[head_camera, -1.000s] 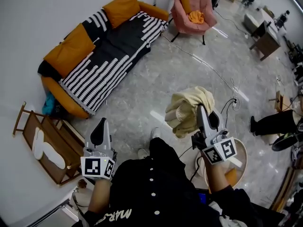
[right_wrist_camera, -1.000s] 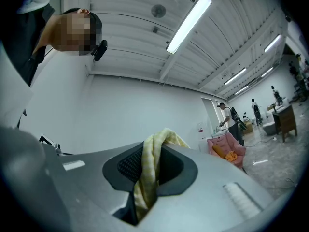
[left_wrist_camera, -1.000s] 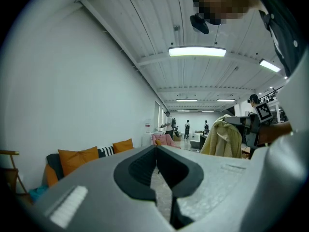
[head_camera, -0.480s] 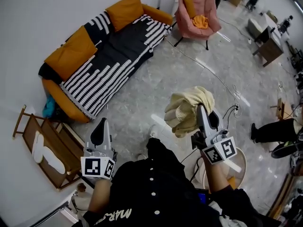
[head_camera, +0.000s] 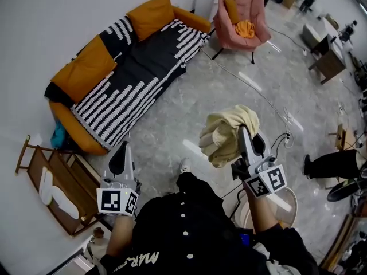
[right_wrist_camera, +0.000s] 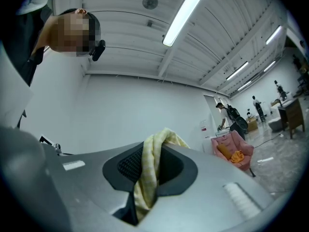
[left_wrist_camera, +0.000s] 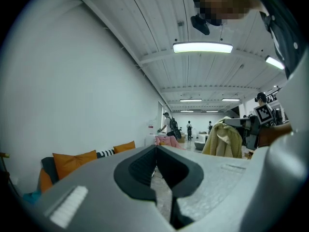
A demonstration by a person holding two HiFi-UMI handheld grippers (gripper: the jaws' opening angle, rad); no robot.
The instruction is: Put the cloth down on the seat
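Plainly readable writing is scarce: white letters on the person's black buttoned top (head_camera: 140, 260) run upside down in the head view, and only "MAR" can be made out. Each gripper's cube bears black-and-white square markers, and a small red-and-white sign on the far wall in the right gripper view is too small to read.

The cloth (head_camera: 226, 132) is pale yellow, soft and bunched. It hangs off the floor from the right gripper (head_camera: 243, 133), in front of the person and well apart from both seats. In the right gripper view a fold of the cloth (right_wrist_camera: 147, 178) is pinched between the dark, ribbed pads and trails down out of them. The left gripper (head_camera: 124, 146) is smooth grey plastic; its own view shows the black pads pressed together at the tips with nothing between them.

The head view alone shows the polished grey marbled floor (head_camera: 189, 102) and a thin cable across it. It also shows the orange sofa (head_camera: 123, 79), which has a black throw with white bars and two orange cushions. A pink armchair (head_camera: 241, 19) beyond it holds something orange. A slatted wooden rack (head_camera: 51, 182) stands by the wall.

Only the gripper views show the white ribbed ceiling, its strip lights and distant people. The left gripper view also catches the cloth (left_wrist_camera: 223, 139) from the side.
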